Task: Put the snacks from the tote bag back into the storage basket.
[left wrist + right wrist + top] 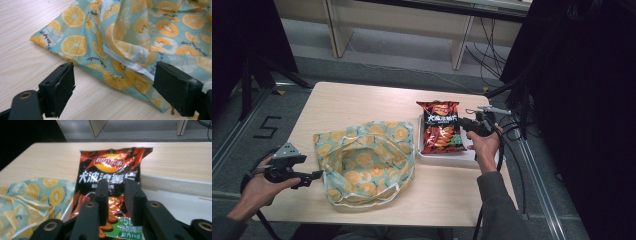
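A light wooden table (362,102) stood on a grey floor, with a person's forearms entering from the near edge in the high view. A fabric bag (364,161) printed with orange slices on a pale teal ground lay crumpled on the near-left part of the table, its mouth gaping upward. To its right sat a white tray (447,155), and a red and black bag of crisps (441,127) lay in it, its top edge reaching past the tray's far rim onto the table. The left gripper (314,175) was held in the left hand (257,192) just beside the fabric bag's left edge, low over the table. In the left gripper view its jaws stood well apart, one over bare wood and the other over the bag's near hem, with a fold and a white seam of the fabric bag (130,42) lying between and beyond them; contact with the cloth could not be confirmed. The right gripper (462,123) was held in the right hand (484,145) at the right side of the crisps. In the right gripper view its jaws stood a narrow gap apart over the lower half of the bag of crisps (110,177), nothing clamped between them, with the white tray (175,185) to the right and the fabric bag (35,192) at the left
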Motion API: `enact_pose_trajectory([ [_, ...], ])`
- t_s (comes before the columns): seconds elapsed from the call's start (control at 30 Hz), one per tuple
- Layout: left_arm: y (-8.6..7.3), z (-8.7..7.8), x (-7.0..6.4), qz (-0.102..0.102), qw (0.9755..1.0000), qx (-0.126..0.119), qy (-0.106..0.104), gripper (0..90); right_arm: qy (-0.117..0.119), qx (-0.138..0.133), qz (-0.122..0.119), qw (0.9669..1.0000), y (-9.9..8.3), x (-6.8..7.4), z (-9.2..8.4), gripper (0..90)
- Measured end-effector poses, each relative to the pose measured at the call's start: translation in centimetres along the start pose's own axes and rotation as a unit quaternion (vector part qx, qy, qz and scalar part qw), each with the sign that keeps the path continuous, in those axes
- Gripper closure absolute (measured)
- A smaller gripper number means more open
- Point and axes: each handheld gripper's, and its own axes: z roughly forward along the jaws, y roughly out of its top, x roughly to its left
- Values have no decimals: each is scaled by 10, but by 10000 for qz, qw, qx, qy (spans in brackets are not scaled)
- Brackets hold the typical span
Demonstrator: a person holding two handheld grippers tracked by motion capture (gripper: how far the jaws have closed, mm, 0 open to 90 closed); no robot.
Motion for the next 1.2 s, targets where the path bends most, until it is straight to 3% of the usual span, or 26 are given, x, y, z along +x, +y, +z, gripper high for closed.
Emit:
enact_pose_trajectory([
  [0.07,-1,1,0,38,10000,-32,24,166,-92,28,-268,9996,-1,9,-1,678],
  [0.13,-1,1,-1,3,10000,-42,40,166,-18,-44,-410,9991,-1,17,-3,643],
  [0.2,0,-1,-1,-13,10000,11,14,166,176,-104,-331,9992,-3,31,-6,610],
  [0.23,0,-1,-1,-26,10000,-26,64,166,176,-104,-331,9992,-3,31,-6,610],
  [0.27,0,-2,-1,-17,10000,-11,31,166,336,-39,-346,9988,-7,40,-8,595],
  [0.43,0,-2,-2,-27,10000,-14,49,166,525,-70,-551,9971,-12,49,-8,555],
  [0.47,1,-3,-2,-33,10000,-22,31,166,611,-96,-480,9969,-15,55,-8,534],
  [0.5,1,-3,-2,-33,10000,-22,31,166,591,-150,-622,9962,-15,57,-8,530],
  [0.57,0,-3,-2,-48,10000,-34,22,166,682,-143,-612,9957,-16,59,-9,522],
  [0.6,0,-3,-2,-48,10000,-31,14,166,721,-142,-558,9957,-21,67,-11,499],
  [0.77,0,-3,-2,-43,10000,-15,17,166,782,-123,-680,9945,-26,75,-9,474],
  [0.87,1,-2,-3,-161,9997,-190,50,166,830,-94,-707,9940,-29,78,-8,462],
  [0.9,1,-3,-2,-130,9998,-137,39,166,848,-100,-650,9942,-30,80,-9,462],
  [1.03,1,-4,-3,-55,9999,-117,51,166,901,-59,-865,9922,-37,83,-10,460],
  [1.07,1,-2,-5,-227,9993,-297,47,166,924,-100,-874,9918,-38,83,-9,460],
  [1.1,2,-4,-4,-72,9998,-211,0,166,957,-102,-822,9920,-41,85,-9,460],
  [1.2,2,-5,-4,-66,9998,-204,0,166,991,-25,-895,9910,-42,85,-9,456],
])
